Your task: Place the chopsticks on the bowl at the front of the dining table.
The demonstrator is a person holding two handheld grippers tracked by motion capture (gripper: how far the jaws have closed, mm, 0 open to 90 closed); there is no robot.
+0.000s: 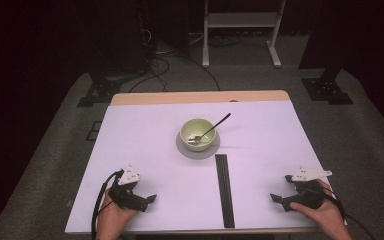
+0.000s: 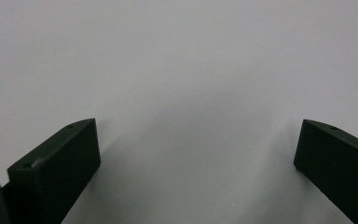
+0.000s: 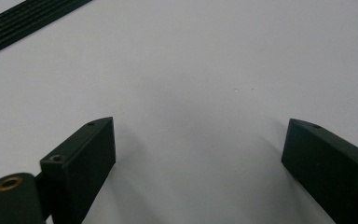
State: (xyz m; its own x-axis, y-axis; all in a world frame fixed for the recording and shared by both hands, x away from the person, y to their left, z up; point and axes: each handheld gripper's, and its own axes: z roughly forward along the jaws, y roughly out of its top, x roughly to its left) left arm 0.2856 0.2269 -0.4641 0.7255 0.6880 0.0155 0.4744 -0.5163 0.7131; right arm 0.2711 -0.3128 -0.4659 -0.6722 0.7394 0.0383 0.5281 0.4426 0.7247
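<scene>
Low in the frame, at the near edge of the white tabletop (image 1: 145, 135): left gripper (image 1: 150, 199) at lower left, right gripper (image 1: 276, 198) at lower right, each resting in a hand and pointing inward toward the other. Both released, jaws spread wide over bare white surface, nothing between them, as seen in the left gripper view (image 2: 196, 154) and the right gripper view (image 3: 198, 149). Between the two, slightly right of centre, a long black ribbed strip (image 1: 224, 189) lying flat, running from the near edge up toward mid-table; its end crossing the upper left corner of the right gripper view (image 3: 28, 21). Farther up, at frame centre, a pale green round ceramic bowl (image 1: 198, 134) sitting on a flat grey round coaster (image 1: 197, 150), just beyond the strip's far end. Inside the bowl, a metal spoon (image 1: 209, 131), head down in the hollow, handle leaning over the rim and pointing to the upper right. Bowl up and inward from both grippers, about equally far; spoon handle tilted toward the right gripper's side, so likely the easier reach for that hand.
</scene>
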